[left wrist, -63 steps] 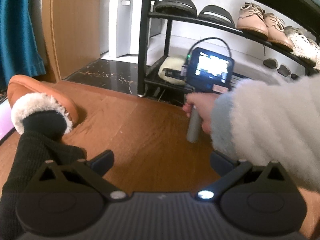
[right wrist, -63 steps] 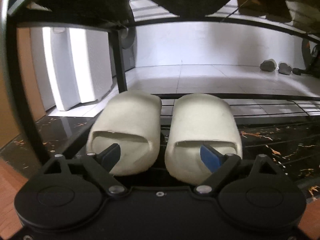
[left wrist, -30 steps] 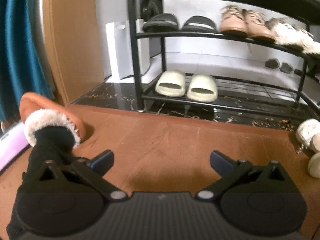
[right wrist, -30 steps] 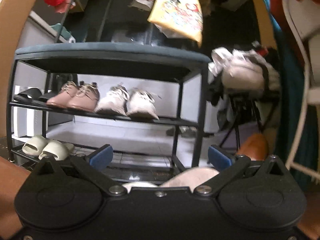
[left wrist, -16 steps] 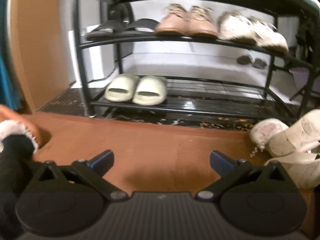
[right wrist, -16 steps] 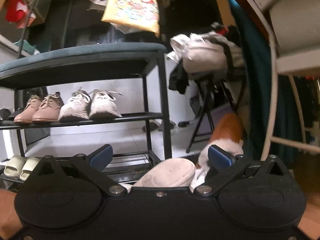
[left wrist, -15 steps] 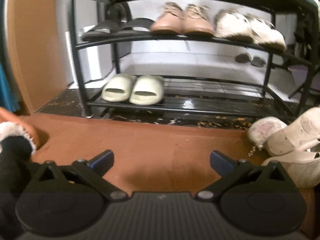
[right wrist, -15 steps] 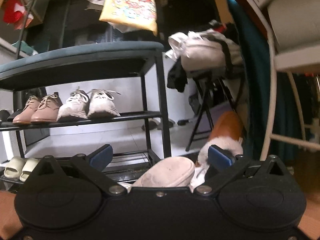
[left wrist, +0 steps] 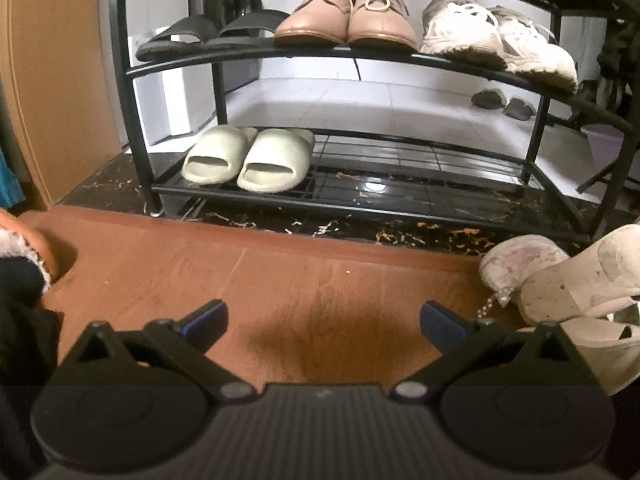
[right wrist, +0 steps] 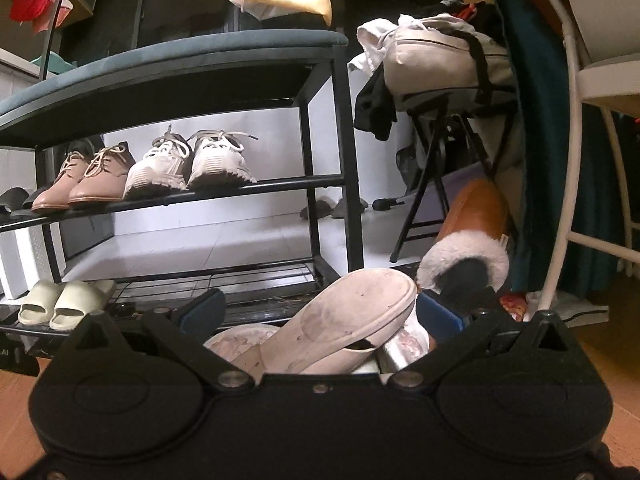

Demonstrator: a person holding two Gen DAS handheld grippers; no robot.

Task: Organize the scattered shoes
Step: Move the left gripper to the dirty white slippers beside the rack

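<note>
On the shoe rack (left wrist: pixel 400 58), lower shelf, left end, the cream slides (left wrist: pixel 248 158) sit paired; 2.1 s ago the right claw (right wrist: pixel 318 312) was at them, and has since withdrawn. It now hangs spread over the soiled white shoes (right wrist: pixel 344 320) heaped on the floor right of the rack. Left claw (left wrist: pixel 324 318) spread, holding nothing. Judgement: the white pair is the likely next candidate for shelving.
</note>
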